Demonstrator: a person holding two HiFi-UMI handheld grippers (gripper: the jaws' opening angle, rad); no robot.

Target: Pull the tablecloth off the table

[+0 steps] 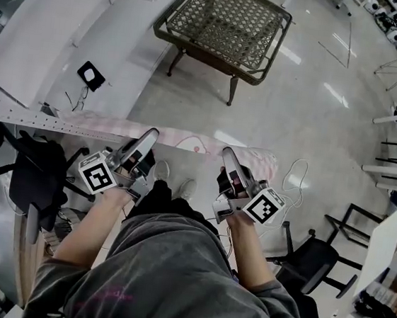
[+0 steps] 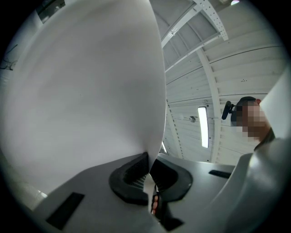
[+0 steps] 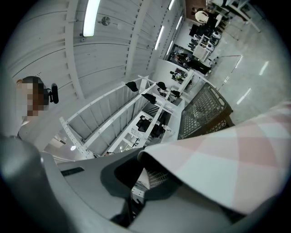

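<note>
Nearest the head cam is the person's grey shirt (image 1: pixel 164 272), forearms reaching fwd to both tools. The left gripper (image 1: pixel 147 140) is clenched on the tablecloth (image 1: pixel 186 139). Its own view shows the jaws nipped together on a thin edge, w/ the cloth's plain white back filling the left of that view. The right gripper (image 1: pixel 228 157) is likewise clamped on the cloth edge, pink-and-white check draping over the jaw in its view.

The cloth hangs stretched as a narrow strip btwn the two tools, above the person's white shoes (image 1: pixel 184 187) and well apart from the table (image 1: pixel 225 22). So it's off the table; the tabletop shows bare.

Risks, as a judgement: each grip holds only a sliver of hem, so the thin, soft fabric could slide out if it's tugged or one side sags. The hanging part isn't visible and could drag on the floor (image 1: pixel 311 110) or snag the white cable (image 1: pixel 296 174) at right.

Materials: the floor is grey, glossy and reflective. Farther off, the table has a square woven lattice top in a dark frame on slim legs. A long smooth white worktop (image 1: pixel 56 31) sits at far left.
</note>
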